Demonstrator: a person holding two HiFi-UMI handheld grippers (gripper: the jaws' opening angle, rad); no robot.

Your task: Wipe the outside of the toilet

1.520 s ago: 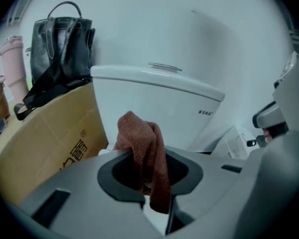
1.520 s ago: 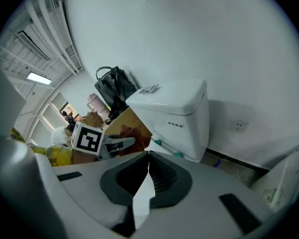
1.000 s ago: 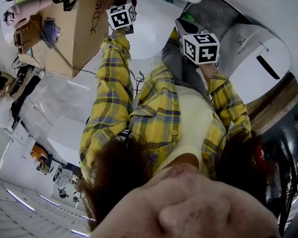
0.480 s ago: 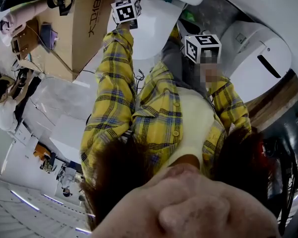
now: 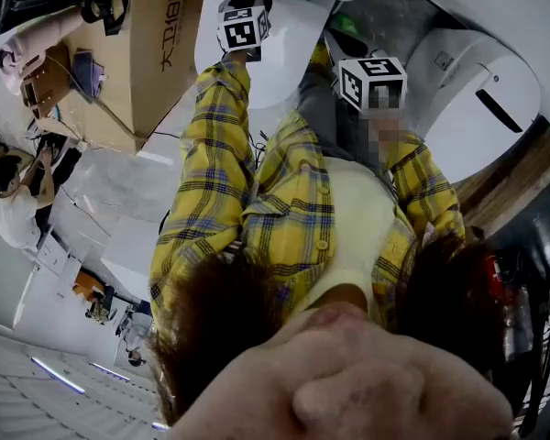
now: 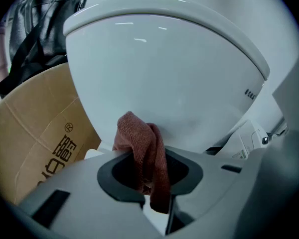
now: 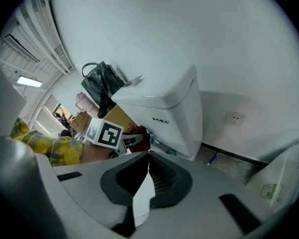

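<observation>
Just left of the toilet bowl (image 6: 164, 68): a cardboard box (image 6: 35, 148), close against its flank. Low against the bowl's outer curve: left gripper (image 6: 150, 185), jaws clamped on a folded reddish cloth (image 6: 139, 143), cloth tip at or almost at the porcelain, contact not certain. Further right, facing the toilet tank (image 7: 164, 108) but well apart from it: right gripper (image 7: 143, 183), jaws pinched together on nothing, idle. Judged mid-wipe on the bowl's outside. Next: press the cloth flat and sweep along the curve, staying clear of the box.
</observation>
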